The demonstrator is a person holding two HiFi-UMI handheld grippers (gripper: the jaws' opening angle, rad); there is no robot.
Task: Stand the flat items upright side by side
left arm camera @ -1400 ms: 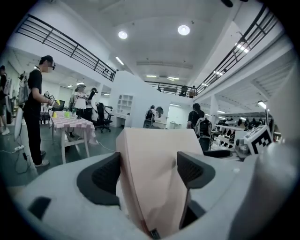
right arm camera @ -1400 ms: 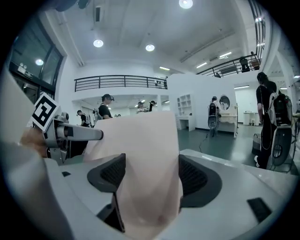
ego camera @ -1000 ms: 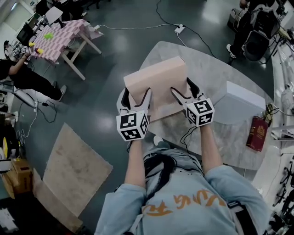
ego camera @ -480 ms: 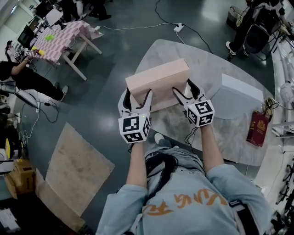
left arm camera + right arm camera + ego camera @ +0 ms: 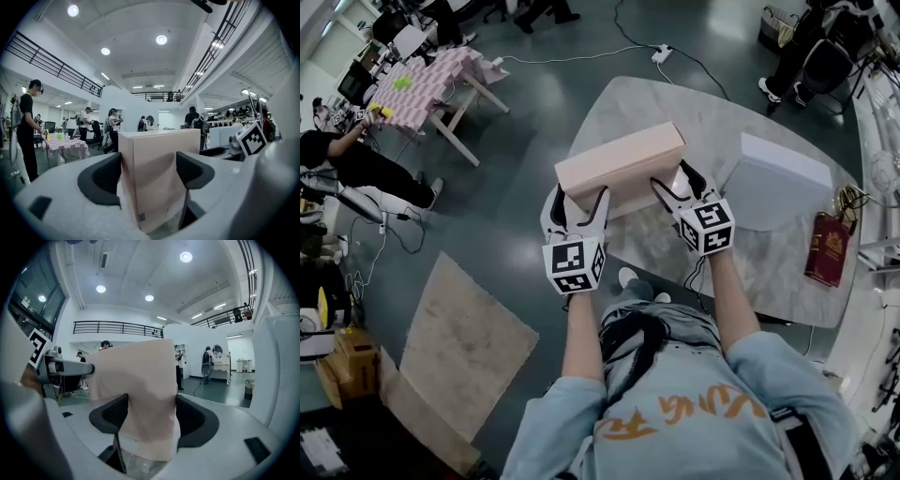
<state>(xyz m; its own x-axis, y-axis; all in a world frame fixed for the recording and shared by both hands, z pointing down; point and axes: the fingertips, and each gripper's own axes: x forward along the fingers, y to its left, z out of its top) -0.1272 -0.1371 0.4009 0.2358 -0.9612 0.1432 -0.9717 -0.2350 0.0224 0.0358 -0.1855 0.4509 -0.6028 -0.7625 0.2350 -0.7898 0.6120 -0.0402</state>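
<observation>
Only the gripper views plainly show left claw (image 5: 149, 171) and right claw (image 5: 150, 414) pinching the pink box (image 5: 159, 145).

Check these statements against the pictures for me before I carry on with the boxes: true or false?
1. The left gripper and the right gripper both clamp the pink box. True.
2. The white box sits to the left of the pink box. False: in the head view it sits to its right.
3. The pink box lies flat on its broad face. False: it stands upright on the marble table.
4. A red item rests near the table's right edge. True.
</observation>
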